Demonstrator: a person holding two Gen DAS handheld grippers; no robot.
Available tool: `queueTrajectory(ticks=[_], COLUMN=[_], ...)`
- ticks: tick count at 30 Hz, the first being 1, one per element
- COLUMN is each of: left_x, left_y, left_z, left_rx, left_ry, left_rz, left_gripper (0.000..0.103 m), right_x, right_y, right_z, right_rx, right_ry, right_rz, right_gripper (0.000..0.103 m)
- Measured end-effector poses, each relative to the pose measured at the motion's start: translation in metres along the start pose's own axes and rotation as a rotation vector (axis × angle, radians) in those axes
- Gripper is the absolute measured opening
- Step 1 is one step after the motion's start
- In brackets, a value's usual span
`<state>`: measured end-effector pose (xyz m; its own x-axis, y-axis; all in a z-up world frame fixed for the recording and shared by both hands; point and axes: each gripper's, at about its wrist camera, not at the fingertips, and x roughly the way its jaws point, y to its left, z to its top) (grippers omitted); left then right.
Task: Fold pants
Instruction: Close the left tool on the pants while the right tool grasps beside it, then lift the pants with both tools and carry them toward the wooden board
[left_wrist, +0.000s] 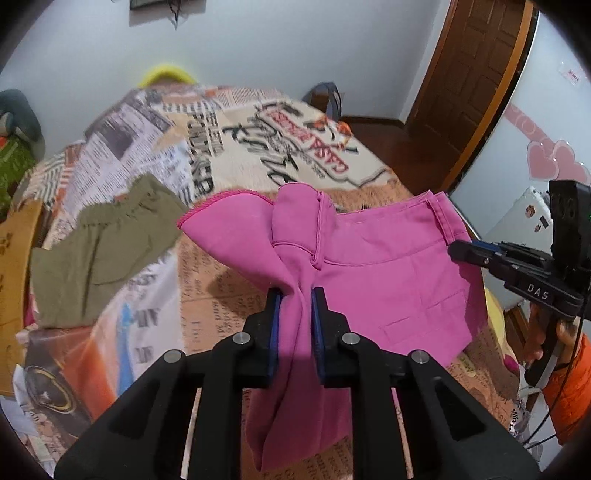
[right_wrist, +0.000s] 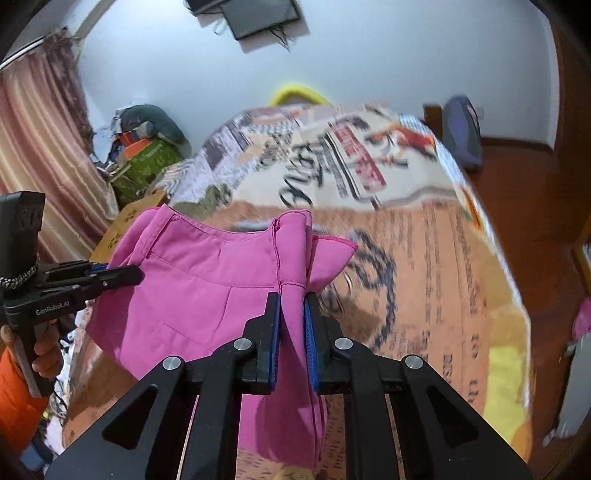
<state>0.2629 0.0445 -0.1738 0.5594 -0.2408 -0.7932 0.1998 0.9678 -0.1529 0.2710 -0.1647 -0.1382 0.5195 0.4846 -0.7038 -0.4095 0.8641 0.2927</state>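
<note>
Together we hold the pink pants (left_wrist: 373, 258) stretched in the air above the bed (left_wrist: 236, 155), between our two tools. Our left hand-held gripper (left_wrist: 297, 295) is clenched on a bunched fold of the pants, with cloth hanging down between its blue pads (left_wrist: 272, 332) and rising ahead of them into a flared hem. Our right hand-held gripper (right_wrist: 293, 299) is likewise clamped on a gathered fold, the fabric draping below its fingers and standing up past the tips.

From the left wrist view, the right hand-held gripper comes in from the right, roughly level, its tips at the pants' far edge near the waistband. From the right wrist view, the left hand-held gripper enters from the left, also roughly level, nipping the opposite edge; a hand (right_wrist: 44, 347) in an orange sleeve (right_wrist: 18, 398) grips its handle.

Olive pants (left_wrist: 99, 258) lie on the bed, well apart from the pink pair. The bed's blanket carries a newspaper print.
</note>
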Motion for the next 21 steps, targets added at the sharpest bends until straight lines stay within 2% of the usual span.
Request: queueTrajectory(ticks=[10, 16, 21], left_x=[-0.069, -0.100, -0.114], left_y=[0.026, 0.059, 0.091], left_z=[0.019, 0.027, 0.032], left_rx=[-0.014, -0.054, -0.081], left_ry=[-0.133, -0.187, -0.199], left_rz=[0.066, 0.111, 0.137], left_gripper=[0.015, 0.015, 0.015], right_x=[-0.020, -0.007, 0.012], right_y=[0.057, 0.093, 0.122], right_z=[0.052, 0.076, 0.094], right_rx=[-0.117, -0.171, -0.224], right_ry=[-0.095, -0.113, -0.107], right_rz=[0.037, 0.079, 0.106], right_gripper=[0.007, 0.007, 0.007])
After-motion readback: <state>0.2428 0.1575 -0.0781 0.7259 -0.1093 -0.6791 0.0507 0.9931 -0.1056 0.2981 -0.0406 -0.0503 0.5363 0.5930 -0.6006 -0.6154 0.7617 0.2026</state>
